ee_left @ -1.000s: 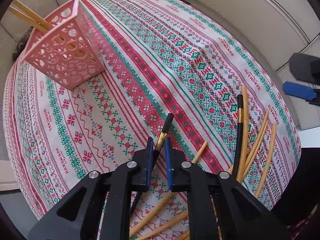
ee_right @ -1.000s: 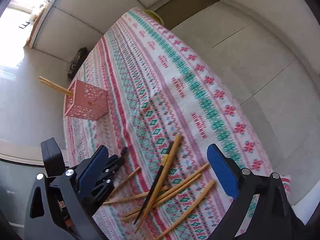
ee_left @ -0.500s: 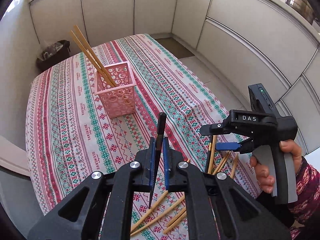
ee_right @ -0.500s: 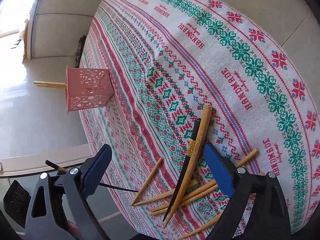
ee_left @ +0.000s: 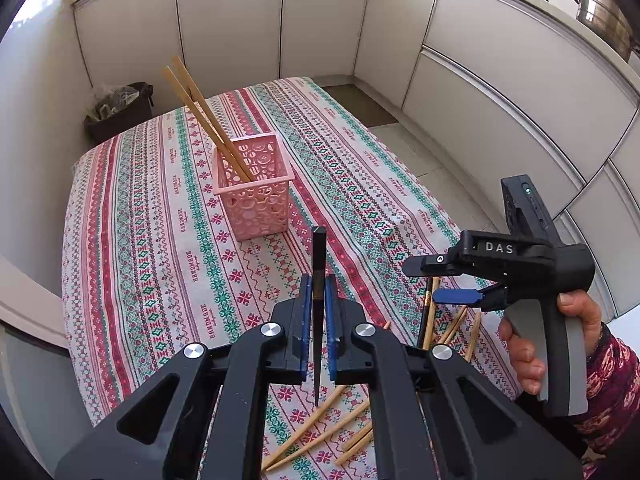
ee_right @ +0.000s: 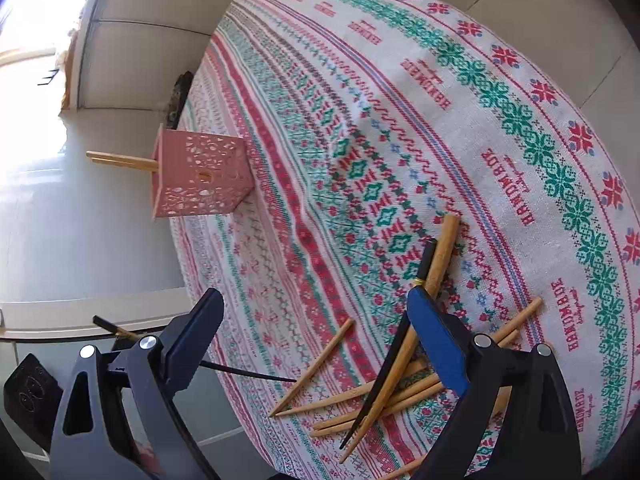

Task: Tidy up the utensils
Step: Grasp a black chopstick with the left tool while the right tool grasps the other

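Now, table (ee_left: 132, 208): patterned cloth spread under both sets of fingers.
Basket (ee_left: 253, 186): pink, ahead of the left fingers, two wooden chopsticks (ee_left: 208, 118) leaning inside.
Right gripper (ee_right: 316, 344): jaws wide though they had just been narrowing, nothing pinched; wooden pile (ee_right: 404, 396) and a second black stick (ee_right: 394, 344) lay between and below them.
Left gripper (ee_left: 319, 300): clamped tight on a black chopstick (ee_left: 319, 256), raised off the cloth.

A: What colours lie around the pink lattice basket (ee_left: 256, 196)?
B: A tablecloth (ee_left: 160, 248) striped red, green and white; near it tan chopsticks (ee_right: 376, 394), one black chopstick (ee_left: 319, 264).
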Motion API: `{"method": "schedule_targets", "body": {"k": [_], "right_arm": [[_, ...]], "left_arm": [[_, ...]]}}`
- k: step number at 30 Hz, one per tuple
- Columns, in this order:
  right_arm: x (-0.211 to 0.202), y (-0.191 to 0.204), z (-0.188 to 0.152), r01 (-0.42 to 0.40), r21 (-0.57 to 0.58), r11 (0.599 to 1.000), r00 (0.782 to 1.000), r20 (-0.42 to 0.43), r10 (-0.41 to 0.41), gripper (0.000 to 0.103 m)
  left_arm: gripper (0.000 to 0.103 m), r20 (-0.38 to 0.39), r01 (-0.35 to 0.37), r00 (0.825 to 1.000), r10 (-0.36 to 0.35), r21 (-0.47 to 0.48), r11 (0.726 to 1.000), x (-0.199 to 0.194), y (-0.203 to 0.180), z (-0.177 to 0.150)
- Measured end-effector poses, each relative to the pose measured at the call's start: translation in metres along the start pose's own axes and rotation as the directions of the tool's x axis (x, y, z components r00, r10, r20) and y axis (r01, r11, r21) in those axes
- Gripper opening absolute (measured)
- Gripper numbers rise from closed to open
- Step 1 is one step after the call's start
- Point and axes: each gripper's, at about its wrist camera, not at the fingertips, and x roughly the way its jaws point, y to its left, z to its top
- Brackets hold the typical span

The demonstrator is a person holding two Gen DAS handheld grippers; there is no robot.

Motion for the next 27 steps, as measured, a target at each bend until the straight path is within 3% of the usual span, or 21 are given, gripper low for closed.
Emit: {"method": "schedule_targets", "body": {"k": [4, 6, 9, 13, 15, 16, 18, 19, 21, 22, 25, 27], "right_arm": [[0.003, -0.004, 0.000, 0.081, 0.021, 0.997, 0.996, -0.028, -0.080, 0.080], [0.006, 0.002, 0.004, 0.118, 0.015, 0.993, 0.992, -0.041, -0.117, 0.082], [0.015, 0.019, 0.008, 0.231, -0.002, 0.973, 0.971, -0.058, -0.231, 0.082], [0.033, 0.048, 0.011, 0.450, -0.042, 0.892, 0.890, -0.057, -0.452, 0.076], [0.043, 0.061, 0.010, 0.549, -0.069, 0.833, 0.834, -0.029, -0.551, 0.074], [0.047, 0.068, 0.008, 0.599, -0.080, 0.797, 0.799, -0.004, -0.601, 0.068], [0.053, 0.082, 0.003, 0.704, -0.123, 0.700, 0.710, 0.091, -0.698, 0.049], [0.055, 0.087, 0.000, 0.717, -0.141, 0.683, 0.697, 0.134, -0.705, 0.035], [0.054, 0.091, -0.002, 0.714, -0.149, 0.684, 0.700, 0.174, -0.693, 0.025], [0.051, 0.091, -0.002, 0.708, -0.150, 0.690, 0.706, 0.190, -0.683, 0.013], [0.043, 0.087, -0.004, 0.664, -0.166, 0.729, 0.746, 0.211, -0.631, 0.008], [0.029, 0.078, -0.005, 0.553, -0.160, 0.818, 0.829, 0.206, -0.520, 0.007]], "left_arm": [[0.006, 0.006, -0.014, 1.000, 0.014, -0.023, 1.000, -0.003, 0.006, 0.000], [0.006, 0.012, -0.017, 1.000, 0.017, -0.034, 0.999, -0.005, 0.010, 0.000], [0.006, 0.021, -0.024, 0.999, 0.025, -0.045, 0.999, -0.010, 0.015, 0.000], [0.006, 0.042, -0.016, 0.999, 0.019, -0.061, 0.998, -0.019, 0.024, -0.001], [0.006, 0.055, -0.021, 0.998, 0.025, -0.073, 0.997, -0.025, 0.029, -0.002], [0.006, 0.063, -0.026, 0.998, 0.031, -0.079, 0.997, -0.028, 0.032, -0.002], [0.006, 0.081, -0.027, 0.996, 0.035, -0.094, 0.995, -0.035, 0.037, -0.002], [0.006, 0.091, -0.026, 0.995, 0.035, -0.101, 0.995, -0.038, 0.039, -0.002], [0.007, 0.111, -0.020, 0.993, 0.032, -0.112, 0.994, -0.046, 0.043, -0.004], [0.007, 0.120, -0.016, 0.992, 0.030, -0.117, 0.993, -0.050, 0.044, -0.005], [0.007, 0.137, -0.004, 0.990, 0.021, -0.126, 0.992, -0.057, 0.048, -0.009], [0.007, 0.139, 0.008, 0.990, 0.010, -0.129, 0.992, -0.059, 0.050, -0.011]]}}
